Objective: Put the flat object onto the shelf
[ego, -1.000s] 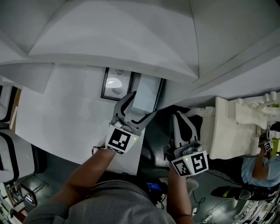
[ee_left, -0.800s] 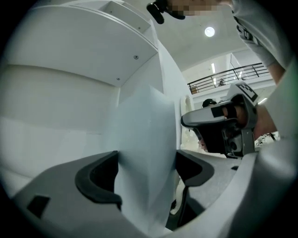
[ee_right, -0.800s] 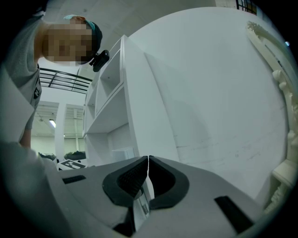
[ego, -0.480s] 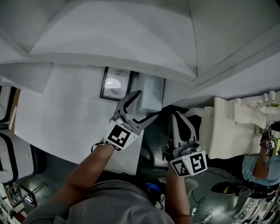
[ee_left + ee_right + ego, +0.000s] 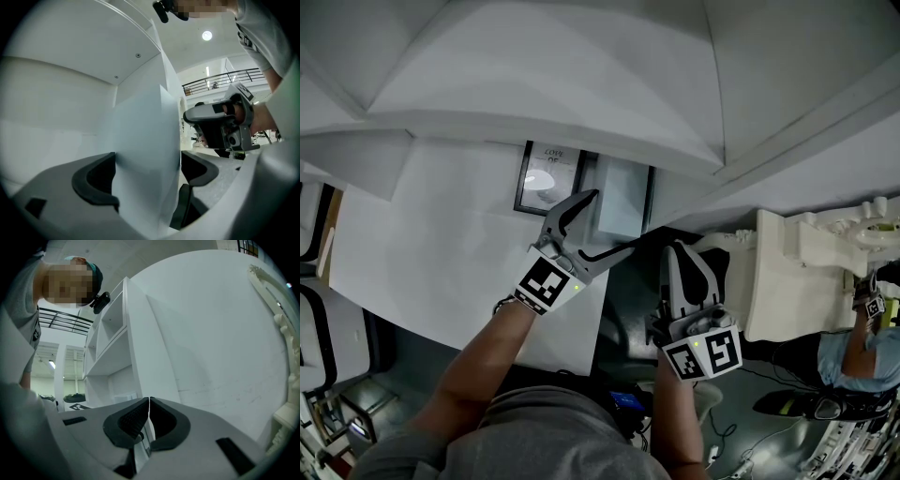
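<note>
The flat object (image 5: 623,197) is a pale grey panel standing upright on the white shelf (image 5: 441,253), just right of a dark-framed picture (image 5: 548,178). My left gripper (image 5: 614,220) straddles it. Its jaws have just been opening, and the panel (image 5: 145,154) stands between them with a visible gap to the right pad. In the head view my right gripper (image 5: 682,251) hangs beyond the shelf's right edge, apart from the panel. Its jaws (image 5: 147,416) are shut together with nothing between them. The right gripper (image 5: 220,126) also shows in the left gripper view.
A slanted white board (image 5: 581,84) overhangs the shelf. The shelf unit's side wall (image 5: 154,343) rises close ahead of the right gripper. Ornate white furniture (image 5: 797,272) stands at the right, with another person (image 5: 862,356) beyond it. Dark chairs (image 5: 314,319) sit at the left.
The left gripper's jaws have spread wider around the panel and the wrist has turned a little. The panel stays upright beside the picture. The right gripper has not moved.
</note>
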Demonstrator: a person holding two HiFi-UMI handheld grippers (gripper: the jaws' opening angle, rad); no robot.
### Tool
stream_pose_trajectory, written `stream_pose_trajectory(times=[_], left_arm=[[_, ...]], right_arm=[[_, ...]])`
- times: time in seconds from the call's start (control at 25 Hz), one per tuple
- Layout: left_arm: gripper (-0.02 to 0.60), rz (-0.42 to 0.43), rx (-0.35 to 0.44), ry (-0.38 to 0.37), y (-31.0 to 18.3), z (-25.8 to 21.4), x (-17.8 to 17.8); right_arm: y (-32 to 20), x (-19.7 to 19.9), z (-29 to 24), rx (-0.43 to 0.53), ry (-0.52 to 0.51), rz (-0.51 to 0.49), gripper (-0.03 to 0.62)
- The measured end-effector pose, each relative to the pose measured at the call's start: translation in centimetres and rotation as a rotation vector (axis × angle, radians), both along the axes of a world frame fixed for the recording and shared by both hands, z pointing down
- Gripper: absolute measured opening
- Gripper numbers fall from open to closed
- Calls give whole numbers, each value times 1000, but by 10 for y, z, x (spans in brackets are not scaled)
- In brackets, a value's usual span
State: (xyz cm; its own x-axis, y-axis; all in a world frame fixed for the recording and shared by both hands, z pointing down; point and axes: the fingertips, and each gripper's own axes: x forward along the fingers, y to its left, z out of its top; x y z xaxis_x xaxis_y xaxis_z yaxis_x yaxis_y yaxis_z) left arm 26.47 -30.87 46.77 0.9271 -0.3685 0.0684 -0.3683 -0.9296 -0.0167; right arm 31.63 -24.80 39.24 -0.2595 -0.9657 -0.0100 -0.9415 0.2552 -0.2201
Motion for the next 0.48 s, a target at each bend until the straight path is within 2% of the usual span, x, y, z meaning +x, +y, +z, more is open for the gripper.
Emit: stream_pose_trajectory(times=[0.36,0.48], left_arm=[[437,-26,92,63,8,-37,-14],[436,-45,82,95,9,-47,-23]], right_arm=[[3,-10,-8,14,6,-3,29],[5,-12,-11,19,11,0,28]])
